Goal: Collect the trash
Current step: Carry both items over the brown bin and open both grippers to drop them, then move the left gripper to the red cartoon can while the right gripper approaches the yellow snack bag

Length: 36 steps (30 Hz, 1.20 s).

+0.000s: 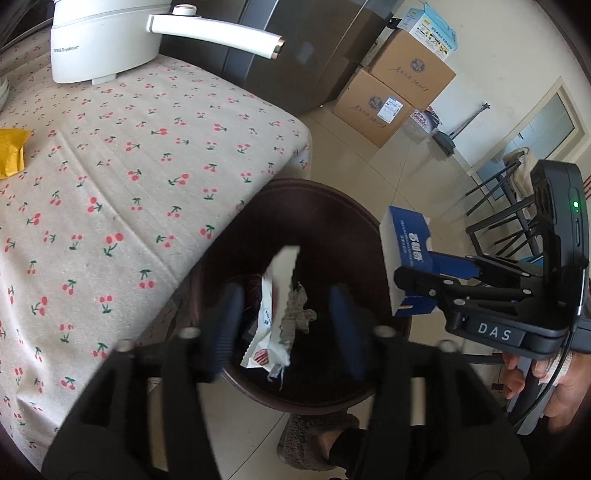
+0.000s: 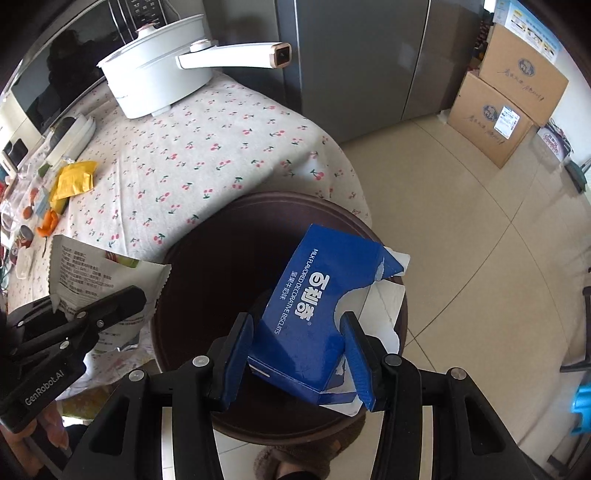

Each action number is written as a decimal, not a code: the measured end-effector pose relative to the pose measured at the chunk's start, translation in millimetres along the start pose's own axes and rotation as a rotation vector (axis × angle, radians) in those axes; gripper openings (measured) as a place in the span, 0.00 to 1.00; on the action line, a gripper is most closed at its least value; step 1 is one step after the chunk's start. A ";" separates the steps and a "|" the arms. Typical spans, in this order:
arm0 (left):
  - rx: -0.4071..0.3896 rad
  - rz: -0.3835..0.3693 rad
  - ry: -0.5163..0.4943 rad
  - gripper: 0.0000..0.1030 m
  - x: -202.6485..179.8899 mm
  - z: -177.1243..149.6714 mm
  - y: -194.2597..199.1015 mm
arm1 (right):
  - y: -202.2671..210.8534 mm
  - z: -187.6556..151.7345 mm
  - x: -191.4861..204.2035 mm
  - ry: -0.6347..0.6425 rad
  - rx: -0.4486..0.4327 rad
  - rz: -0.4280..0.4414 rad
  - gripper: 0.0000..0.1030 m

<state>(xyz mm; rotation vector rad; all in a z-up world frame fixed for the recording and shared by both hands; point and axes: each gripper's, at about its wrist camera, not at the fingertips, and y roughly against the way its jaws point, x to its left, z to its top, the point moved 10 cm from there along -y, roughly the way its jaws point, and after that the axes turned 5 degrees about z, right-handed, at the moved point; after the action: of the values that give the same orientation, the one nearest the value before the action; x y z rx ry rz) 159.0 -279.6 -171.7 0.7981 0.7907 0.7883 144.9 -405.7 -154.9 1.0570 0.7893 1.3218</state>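
A dark round trash bin (image 1: 325, 206) (image 2: 207, 251) stands on the floor beside the table. My left gripper (image 1: 288, 325) is open above the bin, and a white snack wrapper (image 1: 275, 314) hangs loose between its fingers over the bin's inside. In the right wrist view the wrapper (image 2: 99, 280) shows by the left gripper at the bin's left rim. My right gripper (image 2: 299, 358) is shut on a torn blue biscuit box (image 2: 321, 295) (image 1: 406, 254) and holds it over the bin's right side. A yellow wrapper (image 1: 11, 151) (image 2: 74, 181) lies on the table.
A table with a cherry-print cloth (image 1: 129, 166) (image 2: 221, 147) holds a white electric pot (image 1: 107, 33) (image 2: 155, 77) and small clutter at its left end (image 2: 26, 206). Cardboard boxes (image 1: 391, 88) (image 2: 502, 107) stand by a grey fridge (image 2: 362, 55). Black chair legs (image 1: 506, 214) stand at the right.
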 end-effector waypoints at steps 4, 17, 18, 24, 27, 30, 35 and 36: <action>0.001 0.087 -0.002 0.91 13.4 2.1 0.1 | -1.5 -2.2 -11.6 -0.004 0.007 -0.006 0.49; -0.003 0.206 -0.015 0.99 46.7 0.7 11.9 | -4.0 -3.1 -18.5 -0.003 0.008 -0.028 0.86; -0.002 0.210 -0.016 0.99 47.6 1.8 12.2 | -3.9 -2.9 -16.9 -0.001 0.007 -0.024 0.86; -0.001 0.242 -0.004 0.99 66.6 -0.6 23.7 | -8.7 -4.8 -9.4 0.016 0.032 -0.025 0.86; 0.003 0.263 0.018 0.99 81.8 -3.5 29.7 | -10.7 -5.0 -5.7 0.020 0.041 -0.021 0.86; 0.006 0.283 0.047 0.99 98.9 -6.5 37.8 | -11.8 -3.8 -0.8 0.030 0.042 -0.020 0.86; -0.013 0.303 0.086 0.99 124.6 -7.8 57.7 | -18.5 -3.7 7.3 0.036 0.060 -0.029 0.86; -0.017 0.308 0.093 0.99 130.0 -8.3 62.0 | -19.8 -3.3 10.3 0.037 0.063 -0.029 0.86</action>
<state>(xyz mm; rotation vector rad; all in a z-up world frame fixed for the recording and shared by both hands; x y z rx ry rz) 194.8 -140.1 -162.3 0.8849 0.7509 1.1120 150.4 -393.8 -173.2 1.0698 0.8760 1.3022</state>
